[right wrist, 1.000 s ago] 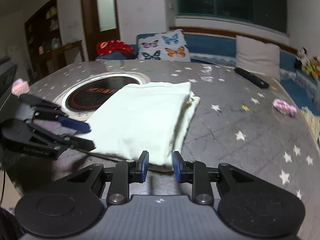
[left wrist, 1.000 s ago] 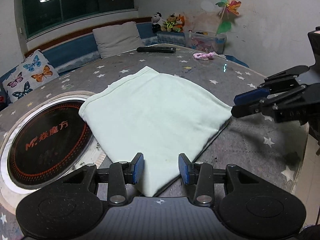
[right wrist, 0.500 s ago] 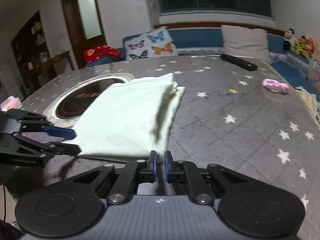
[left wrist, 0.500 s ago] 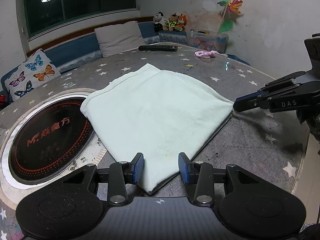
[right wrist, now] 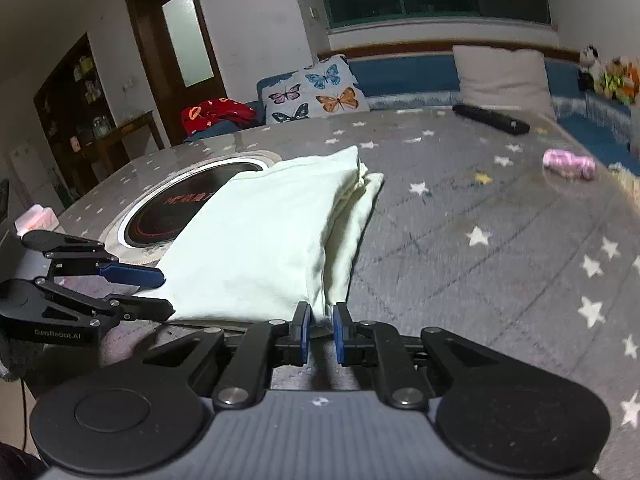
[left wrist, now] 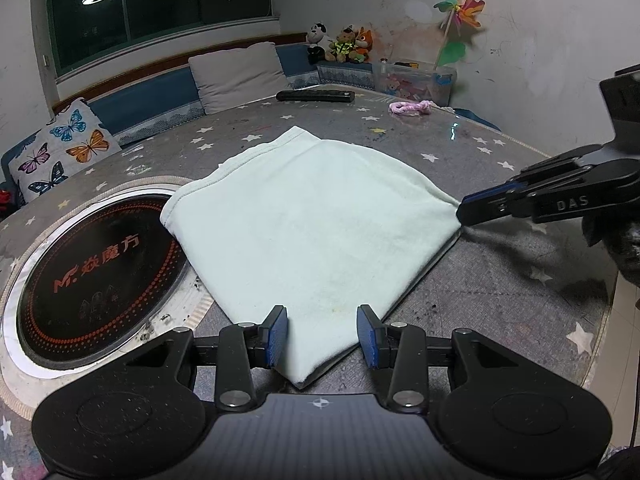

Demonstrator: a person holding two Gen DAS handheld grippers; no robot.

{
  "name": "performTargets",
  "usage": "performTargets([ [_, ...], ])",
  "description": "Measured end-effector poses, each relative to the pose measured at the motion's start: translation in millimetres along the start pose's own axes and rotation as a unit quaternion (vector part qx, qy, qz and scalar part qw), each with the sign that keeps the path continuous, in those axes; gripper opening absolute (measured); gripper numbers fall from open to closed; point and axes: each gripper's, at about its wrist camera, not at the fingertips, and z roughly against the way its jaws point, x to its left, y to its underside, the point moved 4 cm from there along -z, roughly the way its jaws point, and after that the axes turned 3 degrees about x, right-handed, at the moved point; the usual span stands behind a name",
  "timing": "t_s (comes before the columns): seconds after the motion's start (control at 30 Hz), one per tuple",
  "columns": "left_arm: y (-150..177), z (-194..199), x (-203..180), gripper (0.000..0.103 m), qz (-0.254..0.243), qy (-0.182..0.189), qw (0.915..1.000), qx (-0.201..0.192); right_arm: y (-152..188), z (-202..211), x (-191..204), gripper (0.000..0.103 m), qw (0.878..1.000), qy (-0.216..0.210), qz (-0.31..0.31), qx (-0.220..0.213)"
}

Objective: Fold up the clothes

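Right claw (right wrist: 320,334) pinches a near corner of the cloth (left wrist: 304,232); left claw (left wrist: 322,336) gapes wide around the other near corner.

The pale green cloth lies folded flat on the star-printed grey surface (right wrist: 500,248), one side overlapping the round black hob (left wrist: 92,284), its length running away toward the cushioned bench under the dark window. Farther back on the surface lie a black remote (left wrist: 316,96) and a small pink bundle (right wrist: 568,163). Butterfly pillow (right wrist: 316,94), plain pillow, soft toys and a pinwheel line the walls.
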Motion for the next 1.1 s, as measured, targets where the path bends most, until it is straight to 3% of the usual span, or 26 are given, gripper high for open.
performTargets([
  [0.17, 0, -1, 0, 0.042, -0.002, 0.001, 1.0000, 0.000, 3, 8, -6, 0.005, 1.000, 0.003, -0.015, -0.007],
  [0.33, 1, 0, -1, 0.042, -0.002, -0.001, 1.0000, 0.000, 4, 11, -18, 0.004, 0.999, 0.032, -0.035, -0.006],
  [0.5, 1, 0, -1, 0.042, -0.001, -0.002, 1.0000, 0.000, -13, 13, 4, 0.005, 0.999, -0.001, -0.006, -0.041],
  [0.6, 1, 1, -2, 0.042, -0.001, -0.003, 1.0000, 0.001, -19, 0, 16, 0.005, 0.999, -0.023, 0.003, -0.031],
  [0.73, 2, 1, -1, 0.042, 0.000, -0.002, 1.0000, -0.001, -13, -16, 1, 0.004, 1.000, -0.004, -0.023, -0.003],
  [0.87, 2, 1, -1, 0.042, 0.000, -0.001, 1.0000, -0.002, -18, -6, -3, 0.006, 1.000, 0.018, -0.020, -0.011],
  [1.1, 2, 1, -2, 0.042, 0.002, -0.002, 1.0000, -0.002, -46, -20, 15, 0.008, 0.999, -0.013, 0.003, -0.033],
])
